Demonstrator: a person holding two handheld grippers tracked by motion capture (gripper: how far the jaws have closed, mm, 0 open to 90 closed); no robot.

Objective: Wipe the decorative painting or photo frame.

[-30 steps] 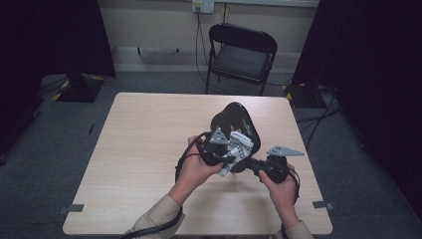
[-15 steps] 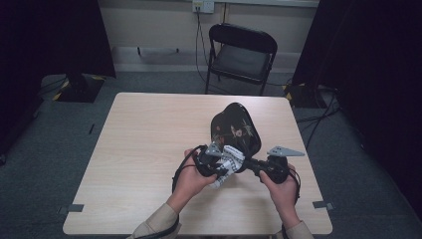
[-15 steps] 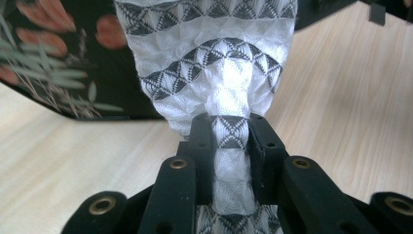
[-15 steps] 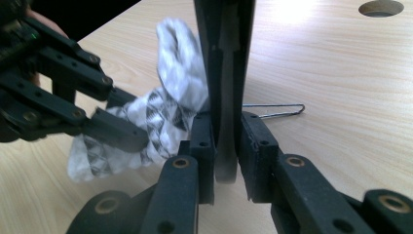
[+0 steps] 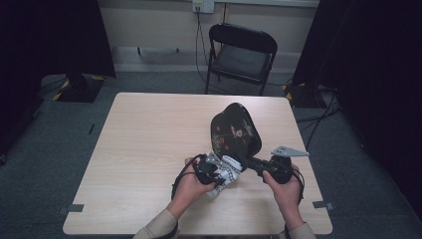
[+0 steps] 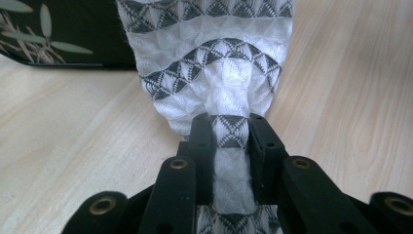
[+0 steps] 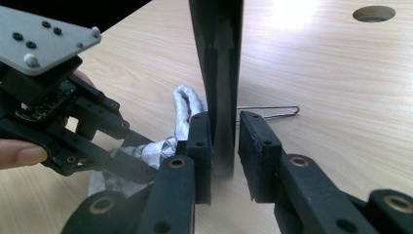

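Black lacquer forms the tray (image 5: 235,130), a rounded, glossy piece painted with pale leaves and small blossoms; it is standing on edge, tilted, on the pale wood-grain tabletop (image 5: 144,144), right of centre and near the person's side. In the right gripper view its thin dark rim (image 7: 217,73) is rising upright between the black jaws of the right gripper (image 7: 223,141). One pad is lying against the rim while a narrow gap is showing at the other, and these jaws have just been opening, so the hold is loosening rather than clenched. A thin bent wire (image 7: 269,112) is lying on the tabletop just behind the rim, and a round hole (image 7: 373,13) is showing in the tabletop's far corner.

White woven cloth (image 6: 214,68), puckered in texture and banded with rows of dark triangles, is bunching at the foot of the tray. The left gripper (image 6: 231,136) is grasping a gathered fold of it, jaws clenched tightly on the fabric. In the high view the cloth (image 5: 226,174) is lying between the two hands, touching the tray's lower edge, with the left gripper (image 5: 215,172) beside it and the right gripper (image 5: 251,164) at the tray's base.
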